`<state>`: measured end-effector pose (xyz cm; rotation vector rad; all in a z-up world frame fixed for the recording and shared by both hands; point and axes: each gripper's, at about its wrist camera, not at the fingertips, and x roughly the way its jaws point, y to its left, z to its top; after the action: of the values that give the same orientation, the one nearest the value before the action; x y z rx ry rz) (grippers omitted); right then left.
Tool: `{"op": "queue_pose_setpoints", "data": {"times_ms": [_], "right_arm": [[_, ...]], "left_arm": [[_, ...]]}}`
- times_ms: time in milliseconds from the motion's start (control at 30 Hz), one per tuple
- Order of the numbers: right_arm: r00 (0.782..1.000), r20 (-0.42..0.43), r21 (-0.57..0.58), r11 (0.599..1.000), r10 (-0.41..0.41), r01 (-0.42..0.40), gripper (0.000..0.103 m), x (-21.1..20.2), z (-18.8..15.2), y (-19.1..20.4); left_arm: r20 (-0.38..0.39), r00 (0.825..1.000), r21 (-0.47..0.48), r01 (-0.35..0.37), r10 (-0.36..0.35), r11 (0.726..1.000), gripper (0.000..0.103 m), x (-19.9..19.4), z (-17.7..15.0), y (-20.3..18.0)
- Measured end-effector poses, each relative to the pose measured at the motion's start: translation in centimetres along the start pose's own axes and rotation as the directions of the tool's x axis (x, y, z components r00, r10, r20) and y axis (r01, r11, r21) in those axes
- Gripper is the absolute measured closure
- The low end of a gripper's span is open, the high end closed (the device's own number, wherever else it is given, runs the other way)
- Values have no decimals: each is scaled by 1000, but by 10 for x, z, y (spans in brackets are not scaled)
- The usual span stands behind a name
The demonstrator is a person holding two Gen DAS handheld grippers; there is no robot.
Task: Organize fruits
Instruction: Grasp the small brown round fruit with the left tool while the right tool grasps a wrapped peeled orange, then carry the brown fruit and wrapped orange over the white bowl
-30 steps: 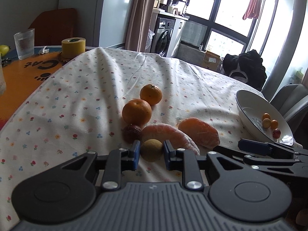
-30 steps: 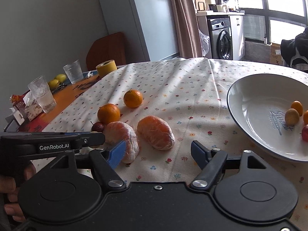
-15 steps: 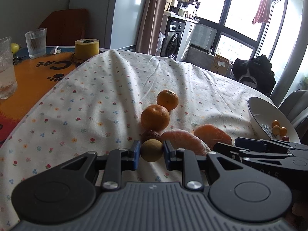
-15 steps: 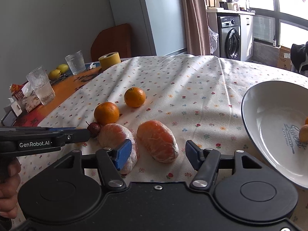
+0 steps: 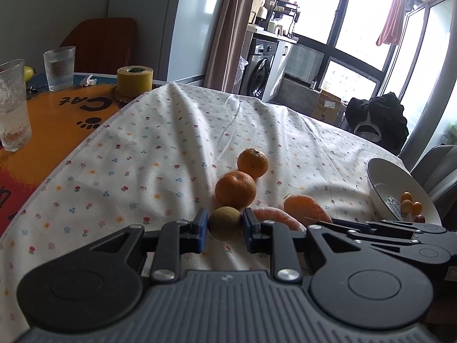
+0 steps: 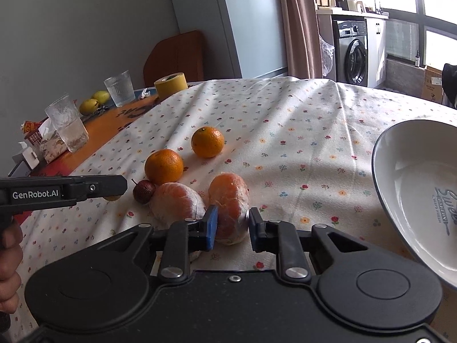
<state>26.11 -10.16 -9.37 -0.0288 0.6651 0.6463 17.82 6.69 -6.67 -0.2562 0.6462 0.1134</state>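
My left gripper (image 5: pixel 224 225) is shut on a small brownish-green round fruit (image 5: pixel 224 223), held just above the flowered tablecloth (image 5: pixel 160 154). My right gripper (image 6: pixel 230 227) has its blue pads against both sides of a peeled orange (image 6: pixel 228 200) that lies on the cloth. A second peeled orange (image 6: pixel 177 203) lies to its left, with a small dark red fruit (image 6: pixel 143 191) beside it. Behind them sit two whole oranges (image 6: pixel 163 166) (image 6: pixel 207 141). The white bowl (image 6: pixel 400 171) at the right holds several small fruits (image 5: pixel 408 203).
Two glasses (image 6: pixel 67 127) (image 6: pixel 119 88), a yellow tape roll (image 6: pixel 170 84), two yellow fruits (image 6: pixel 94 101) and a tissue pack (image 6: pixel 50 145) stand on the orange mat at the far left. A hand (image 6: pixel 8 245) holds the left gripper's handle. A chair back (image 5: pixel 102 40) rises behind the table.
My right gripper has moved left over the right-hand peeled orange and its jaws have narrowed onto it. My left gripper has risen a little, still holding its small fruit.
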Motion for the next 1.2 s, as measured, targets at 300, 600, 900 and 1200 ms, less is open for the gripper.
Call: {"op": "queue_pose_setpoints", "data": {"times_ms": [300, 600, 900, 1200], "right_arm": [[1000, -4, 35, 999, -22, 22, 83, -19, -12, -11], [998, 2, 20, 998, -64, 64, 61, -23, -12, -8], [997, -11, -19, 997, -76, 75, 61, -3, -8, 3], [993, -10, -50, 992, -119, 119, 76, -6, -9, 9]], "left_arm": [[-4, 1000, -14, 8, -8, 1000, 79, 1, -2, 7], [-7, 1000, -21, 22, -22, 1000, 79, 5, -2, 7], [-8, 1000, -49, 6, -6, 999, 79, 2, -3, 20], [-8, 1000, -61, 5, -6, 998, 79, -2, -6, 26]]}}
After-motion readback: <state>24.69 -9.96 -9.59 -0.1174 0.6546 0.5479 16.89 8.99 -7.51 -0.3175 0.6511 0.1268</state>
